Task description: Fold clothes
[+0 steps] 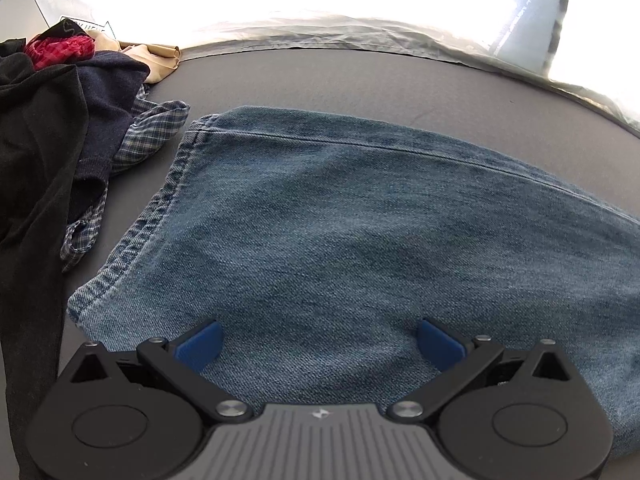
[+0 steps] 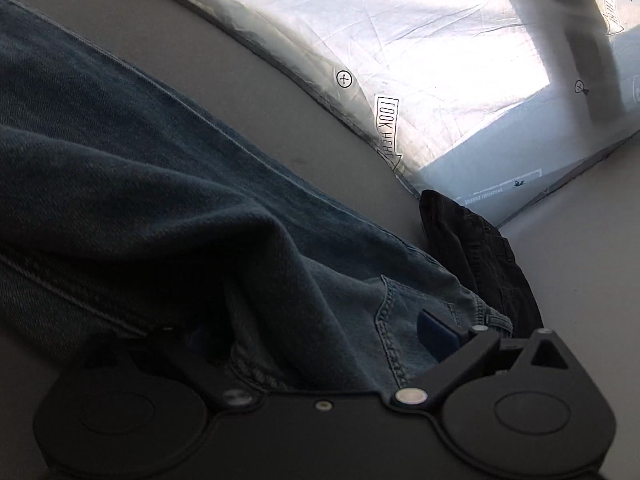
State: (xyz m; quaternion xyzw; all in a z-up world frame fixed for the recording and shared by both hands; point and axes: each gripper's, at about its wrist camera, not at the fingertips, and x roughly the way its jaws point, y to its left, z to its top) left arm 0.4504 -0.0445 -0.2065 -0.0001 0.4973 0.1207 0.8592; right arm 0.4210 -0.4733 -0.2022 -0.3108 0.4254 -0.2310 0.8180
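Nearest in the left wrist view, the left gripper [image 1: 319,340] hovers low over the jeans [image 1: 360,240] with its jaws spread wide and nothing between them. The jeans lie flat on the grey bench [image 1: 320,76], hemmed edge at 10 o'clock, and appear already folded at least once, judging by the doubled layer and a seam running toward 3 o'clock. In the right wrist view, the right gripper [image 2: 320,344] sits over the waistband end of the jeans [image 2: 160,184], where a pocket seam [image 2: 386,320] shows; its jaws are also spread, though a raised ridge of denim rises between them and hides the left finger, so whether any cloth is being touched cannot be told. The fold therefore looks partway done, with another fold and smoothing probably left. At 9 to 11 o'clock in the left view a pile of clothes [image 1: 60,128] waits unfolded, just beside the hem. At 2 o'clock in the right view a dark garment [image 2: 480,256] lies beside the waistband. Beyond, bare bench gives open room up to a pale printed sheet [image 1: 360,36] at 12 o'clock.
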